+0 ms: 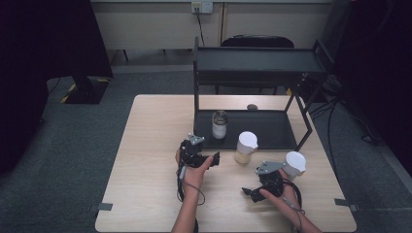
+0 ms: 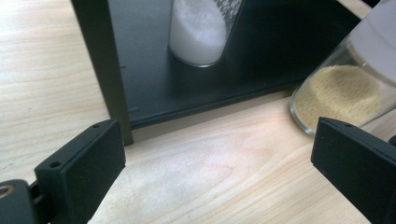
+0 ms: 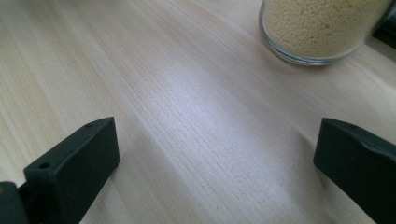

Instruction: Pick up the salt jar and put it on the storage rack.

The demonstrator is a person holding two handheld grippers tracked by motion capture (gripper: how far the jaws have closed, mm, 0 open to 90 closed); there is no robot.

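On the bench (image 1: 145, 160): two white-lidded jars are stood.
Left gripper (image 1: 206, 156): fingers spread wide, nothing held, near the grain jar (image 1: 245, 147).
Right gripper (image 1: 250, 191): fingers released, empty.

table (image 1: 145, 160): light wood with thin stripes | shelf (image 1: 272, 128): black | jar on shelf (image 1: 219, 124): clear, white stuff inside | middle jar (image 1: 246, 148): white lid, yellow-tan grains | right jar (image 1: 295, 163): white lid | left gripper (image 1: 210, 158): black | right gripper (image 1: 248, 191): black
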